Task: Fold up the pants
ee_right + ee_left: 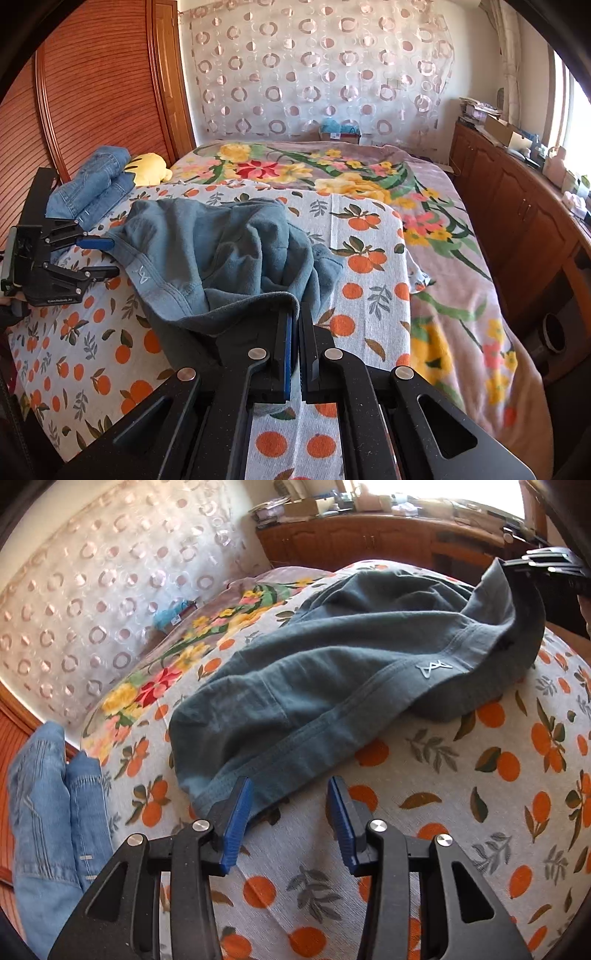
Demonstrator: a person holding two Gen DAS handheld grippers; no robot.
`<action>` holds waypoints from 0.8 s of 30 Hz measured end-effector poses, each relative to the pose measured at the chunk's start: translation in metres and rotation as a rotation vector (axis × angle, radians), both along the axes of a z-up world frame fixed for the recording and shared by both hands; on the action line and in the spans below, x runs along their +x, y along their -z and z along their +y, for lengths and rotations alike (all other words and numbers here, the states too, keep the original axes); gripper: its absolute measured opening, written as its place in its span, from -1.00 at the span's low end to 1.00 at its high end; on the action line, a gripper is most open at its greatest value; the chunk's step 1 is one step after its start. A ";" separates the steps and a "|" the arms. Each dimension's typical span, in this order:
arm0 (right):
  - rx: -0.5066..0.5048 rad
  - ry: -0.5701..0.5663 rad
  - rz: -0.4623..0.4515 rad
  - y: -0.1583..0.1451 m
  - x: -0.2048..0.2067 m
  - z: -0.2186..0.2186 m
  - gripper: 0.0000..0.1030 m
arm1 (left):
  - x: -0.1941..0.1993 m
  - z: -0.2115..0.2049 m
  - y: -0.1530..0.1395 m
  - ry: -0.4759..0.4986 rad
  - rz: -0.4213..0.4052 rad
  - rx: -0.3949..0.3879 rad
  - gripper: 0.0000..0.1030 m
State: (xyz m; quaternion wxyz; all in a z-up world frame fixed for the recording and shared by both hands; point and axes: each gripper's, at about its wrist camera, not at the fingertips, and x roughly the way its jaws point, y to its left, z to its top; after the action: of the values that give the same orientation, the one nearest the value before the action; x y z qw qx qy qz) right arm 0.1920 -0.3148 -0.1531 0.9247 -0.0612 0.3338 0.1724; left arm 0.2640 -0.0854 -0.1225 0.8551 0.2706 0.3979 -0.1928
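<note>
Teal pants (332, 672) on orange-print sheet (461, 775), waistband in right hand-held gripper (296, 314).

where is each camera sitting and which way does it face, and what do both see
Left wrist: on the left gripper, jaws open, looking down its fingers across the orange-print bedsheet at the crumpled teal-grey cotton pants.
Right wrist: on the right gripper, shut on the pants' edge, facing the circle-patterned curtain.
Shared: pants, sheet, folded blue denim jeans, each other's gripper.
</note>
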 end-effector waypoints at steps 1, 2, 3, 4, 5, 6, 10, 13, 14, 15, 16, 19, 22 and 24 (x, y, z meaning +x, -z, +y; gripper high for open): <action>0.004 0.001 -0.001 0.001 0.000 0.001 -0.95 | 0.001 -0.001 -0.001 0.002 -0.003 0.009 -0.15; 0.007 0.000 -0.001 0.002 0.001 0.001 -0.95 | 0.003 -0.003 -0.001 0.004 -0.008 0.019 -0.15; 0.009 -0.001 -0.001 0.002 0.002 0.002 -0.95 | 0.004 -0.004 -0.002 0.006 -0.010 0.020 -0.15; 0.009 -0.003 -0.001 0.003 0.003 0.002 -0.95 | 0.005 -0.005 -0.003 0.007 -0.011 0.017 -0.15; 0.010 -0.004 -0.002 0.005 0.003 0.004 -0.95 | 0.005 -0.006 -0.003 0.011 -0.012 0.010 -0.15; 0.010 -0.004 -0.001 0.007 0.003 0.004 -0.95 | 0.005 -0.007 -0.004 0.018 -0.017 0.002 -0.15; 0.011 -0.005 0.004 0.011 0.003 0.004 -0.95 | 0.005 -0.012 -0.006 0.036 -0.047 -0.018 -0.15; 0.003 0.001 0.006 0.013 0.003 0.003 -0.95 | 0.007 -0.014 -0.007 0.037 -0.053 -0.047 -0.22; 0.005 0.002 0.009 0.013 0.003 0.002 -0.95 | 0.008 -0.014 -0.006 0.035 -0.044 -0.051 -0.32; 0.007 0.003 0.012 0.014 0.003 0.001 -0.95 | 0.008 -0.014 -0.006 0.032 -0.039 -0.053 -0.32; 0.008 0.005 0.013 0.014 0.002 0.000 -0.95 | 0.006 -0.014 -0.008 0.037 -0.041 -0.062 -0.32; 0.009 0.008 0.014 0.014 0.001 -0.002 -0.95 | 0.005 -0.015 -0.012 0.060 -0.019 -0.097 -0.30; 0.007 0.007 0.015 0.013 0.001 -0.002 -0.95 | 0.000 -0.021 -0.013 0.088 0.017 -0.119 -0.27; 0.008 0.008 0.014 0.013 0.000 -0.002 -0.95 | -0.004 -0.028 -0.010 0.111 0.026 -0.113 -0.24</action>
State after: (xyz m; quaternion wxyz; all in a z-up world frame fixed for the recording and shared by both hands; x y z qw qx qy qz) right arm 0.1921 -0.3165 -0.1664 0.9233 -0.0550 0.3397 0.1704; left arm 0.2600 -0.1132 -0.1124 0.8518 0.2411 0.3819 -0.2654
